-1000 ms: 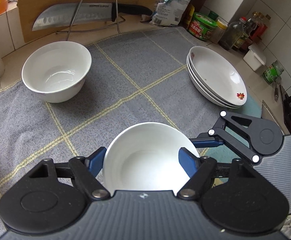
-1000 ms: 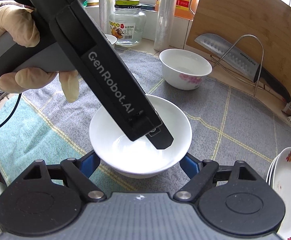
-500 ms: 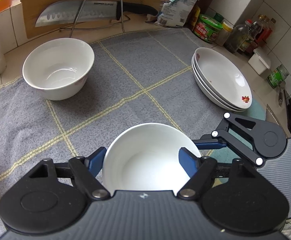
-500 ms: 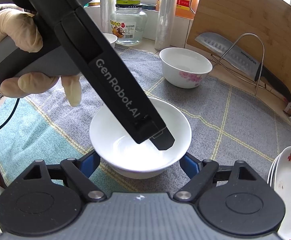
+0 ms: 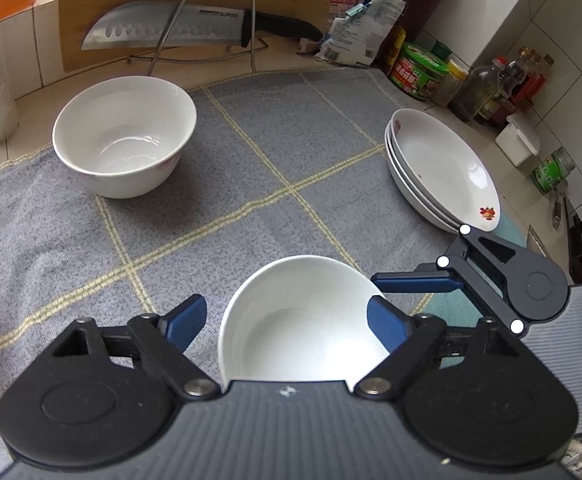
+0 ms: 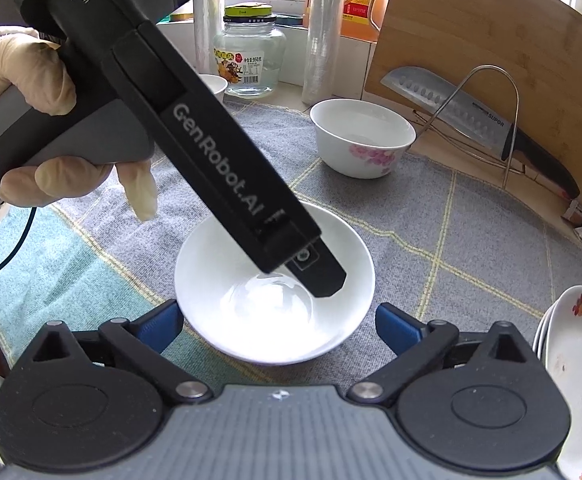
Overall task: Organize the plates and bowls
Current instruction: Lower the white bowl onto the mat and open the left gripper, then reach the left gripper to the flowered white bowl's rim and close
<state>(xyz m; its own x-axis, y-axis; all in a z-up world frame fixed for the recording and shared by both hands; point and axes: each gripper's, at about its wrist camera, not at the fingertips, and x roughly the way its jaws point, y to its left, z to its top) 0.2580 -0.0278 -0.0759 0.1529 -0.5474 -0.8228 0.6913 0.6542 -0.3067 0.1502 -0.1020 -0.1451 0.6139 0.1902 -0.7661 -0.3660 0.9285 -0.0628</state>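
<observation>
Sitting on the grey checked cloth (image 5: pixel 275 152), a plain white bowl (image 5: pixel 303 320) between both pairs of blue pads. Opening, the left gripper (image 5: pixel 287 316): left pad clear of the rim, right pad just beside or touching it, cannot tell which. Opening too, the right gripper (image 6: pixel 279 328), pads wide on either side of the same bowl (image 6: pixel 251 320), neither pressing on it, so released. Seen from the right wrist, the left gripper's black body slanting down over the bowl, held by a gloved hand (image 6: pixel 47 120).

Farther back on the cloth, a 2nd bowl (image 5: pixel 125 136) with a pink flower on its side, upright, well apart from the 1st. At the right edge of the cloth, a nested stack of 3 plates (image 5: pixel 443 168), red flower print on the top one's rim.

Behind, a cleaver (image 5: pixel 179 30) resting in a wire rack (image 5: pixel 215 12) against a wooden cutting board (image 6: pixel 483 44). Near the window, a glass jar (image 6: pixel 251 56) with a green lid. At the far right, a cluster of bottles and jars (image 5: pixel 491 80).
</observation>
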